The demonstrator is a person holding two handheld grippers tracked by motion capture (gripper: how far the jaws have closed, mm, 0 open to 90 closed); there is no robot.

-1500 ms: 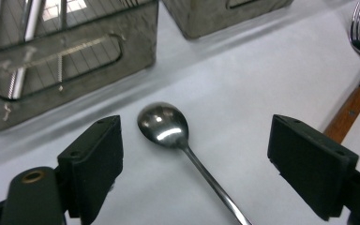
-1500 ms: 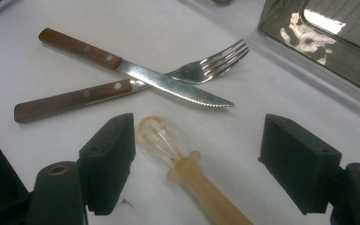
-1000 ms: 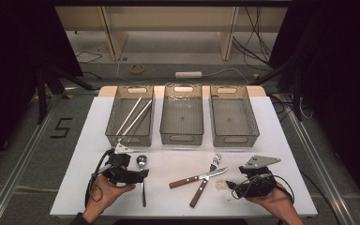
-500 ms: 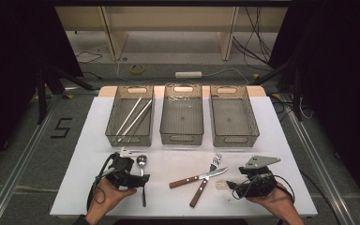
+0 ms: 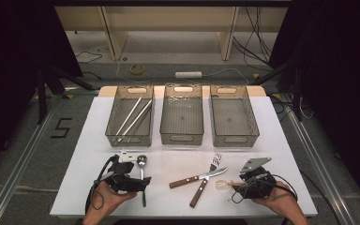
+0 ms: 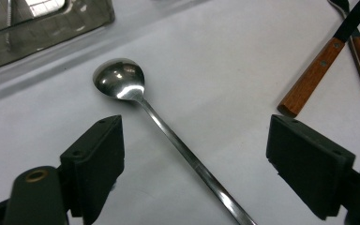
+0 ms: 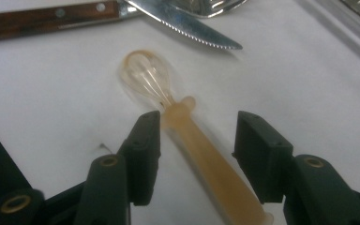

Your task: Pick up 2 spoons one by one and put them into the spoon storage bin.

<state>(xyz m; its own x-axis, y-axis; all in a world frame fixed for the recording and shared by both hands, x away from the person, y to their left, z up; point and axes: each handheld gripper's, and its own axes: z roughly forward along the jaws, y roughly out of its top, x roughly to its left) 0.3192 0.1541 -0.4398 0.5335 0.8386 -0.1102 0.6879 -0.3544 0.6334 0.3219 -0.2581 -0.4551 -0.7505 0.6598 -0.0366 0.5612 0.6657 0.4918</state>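
A long-handled metal spoon (image 6: 122, 79) lies on the white table, and its handle runs between the jaws of my left gripper (image 6: 194, 129). Those jaws stand wide, have just been opening a little, and touch nothing. In the high view that gripper (image 5: 143, 183) sits at the front left, over the metal spoon (image 5: 142, 161). A translucent amber plastic spoon (image 7: 187, 131) lies between the jaws of my right gripper (image 7: 199, 119), which have just been closing. One pad is at the handle and the other is still apart. The right gripper (image 5: 236, 186) is at the front right, beside the plastic spoon (image 5: 221, 184).
A wooden-handled knife (image 5: 197, 178) and fork (image 5: 205, 183) lie crossed between the two grippers. Three clear bins stand in a row at the back: the left bin (image 5: 117, 138) holds long metal rods, the middle bin (image 5: 182, 138) and right bin (image 5: 234, 139) look bare.
My left gripper has slid slightly toward the near edge, along the metal spoon's handle. The right hand has stayed put beside the plastic spoon.
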